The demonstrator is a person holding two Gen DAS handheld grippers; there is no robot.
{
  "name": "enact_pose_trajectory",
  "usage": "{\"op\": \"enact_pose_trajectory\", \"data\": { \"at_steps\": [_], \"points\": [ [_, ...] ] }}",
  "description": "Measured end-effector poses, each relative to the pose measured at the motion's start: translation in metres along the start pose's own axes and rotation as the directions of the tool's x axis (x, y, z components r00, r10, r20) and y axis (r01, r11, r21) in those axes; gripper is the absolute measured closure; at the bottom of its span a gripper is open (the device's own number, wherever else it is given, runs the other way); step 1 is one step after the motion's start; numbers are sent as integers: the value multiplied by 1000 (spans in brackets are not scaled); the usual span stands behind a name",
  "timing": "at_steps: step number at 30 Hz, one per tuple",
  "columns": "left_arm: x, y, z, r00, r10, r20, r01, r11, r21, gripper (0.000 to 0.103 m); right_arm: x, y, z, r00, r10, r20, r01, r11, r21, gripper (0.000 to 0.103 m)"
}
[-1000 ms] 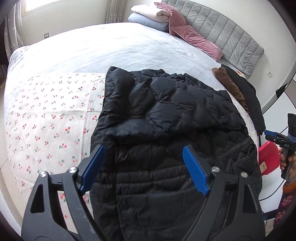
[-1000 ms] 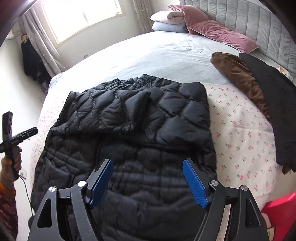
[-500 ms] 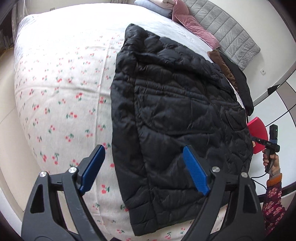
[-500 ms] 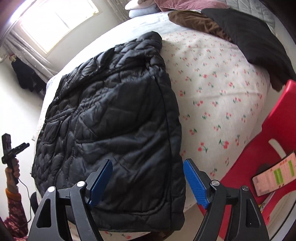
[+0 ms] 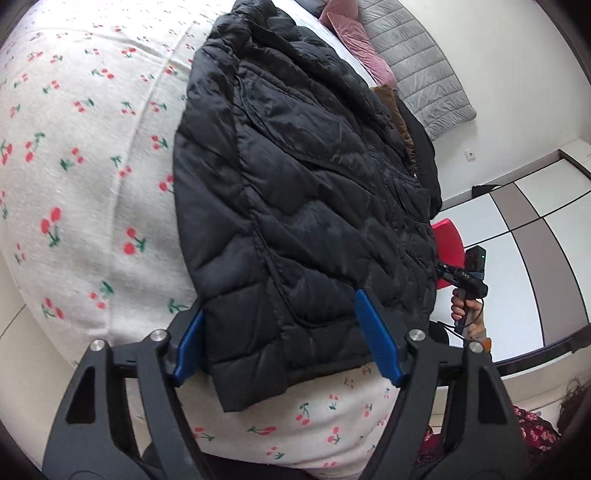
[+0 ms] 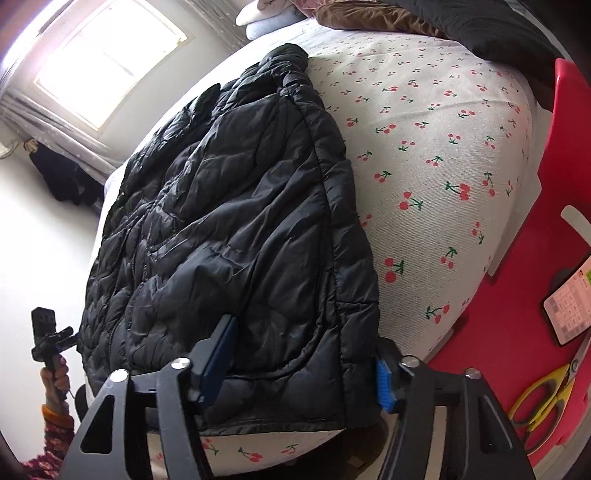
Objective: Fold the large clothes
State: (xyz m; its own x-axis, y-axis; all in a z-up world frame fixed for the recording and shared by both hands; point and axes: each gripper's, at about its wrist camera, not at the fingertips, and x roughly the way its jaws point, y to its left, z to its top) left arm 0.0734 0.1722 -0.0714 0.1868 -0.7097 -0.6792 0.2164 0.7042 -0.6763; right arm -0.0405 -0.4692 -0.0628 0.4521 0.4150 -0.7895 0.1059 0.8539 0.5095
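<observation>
A black quilted puffer jacket (image 5: 306,192) lies on the cherry-print bedsheet (image 5: 85,155), its hem hanging over the bed's near edge. My left gripper (image 5: 284,343) is open, its blue pads on either side of the hem's left corner, with the fabric between them. In the right wrist view the jacket (image 6: 229,229) shows from the other side. My right gripper (image 6: 299,365) is open, its pads straddling the hem's right corner. The right gripper also shows far right in the left wrist view (image 5: 461,277), and the left gripper at far left in the right wrist view (image 6: 48,336).
A red plastic stool (image 6: 517,332) stands beside the bed with a phone (image 6: 570,302) and yellow scissors (image 6: 543,395) on it. Brown and black garments (image 6: 388,18) lie further up the bed. Pink pillows (image 5: 354,40) lean on the grey headboard (image 5: 417,70).
Both grippers have dropped from above the jacket down to its hem at the bed's edge. The pads now stand around the two hem corners. The jaws stay open.
</observation>
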Motion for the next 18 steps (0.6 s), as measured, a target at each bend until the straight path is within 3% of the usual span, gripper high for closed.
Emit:
{"op": "enact_pose_trajectory", "data": {
  "at_steps": [2, 3, 4, 6, 9, 15, 18],
  "points": [
    [6, -3, -5, 1000, -11, -27, 11, 1000, 0, 60, 0, 4, -3, 1000, 26, -2, -26, 1000, -8, 81],
    [10, -4, -8, 998, -24, -50, 23, 1000, -15, 84, -1, 6, -4, 999, 32, 3, -32, 999, -15, 87],
    [13, -5, -9, 998, -30, -57, 29, 999, -30, 88, -1, 10, -4, 999, 36, 9, -36, 999, -17, 89],
    [10, -15, -10, 1000, -1, -20, 1, 1000, -9, 92, -9, 13, -4, 998, 51, 31, -51, 999, -7, 93],
    [-12, -35, -12, 997, -46, 69, 44, 999, 28, 95, -30, 22, -3, 990, 104, 90, -104, 995, -7, 94],
    [-65, -89, -12, 971, -135, 199, 103, 981, 163, 96, -91, 54, 2, 955, 212, 206, -202, 977, -69, 95],
    [-93, -115, -5, 948, -178, 263, 119, 967, 226, 96, -123, 74, 12, 935, 245, 256, -223, 968, -111, 95]
  ]
}}
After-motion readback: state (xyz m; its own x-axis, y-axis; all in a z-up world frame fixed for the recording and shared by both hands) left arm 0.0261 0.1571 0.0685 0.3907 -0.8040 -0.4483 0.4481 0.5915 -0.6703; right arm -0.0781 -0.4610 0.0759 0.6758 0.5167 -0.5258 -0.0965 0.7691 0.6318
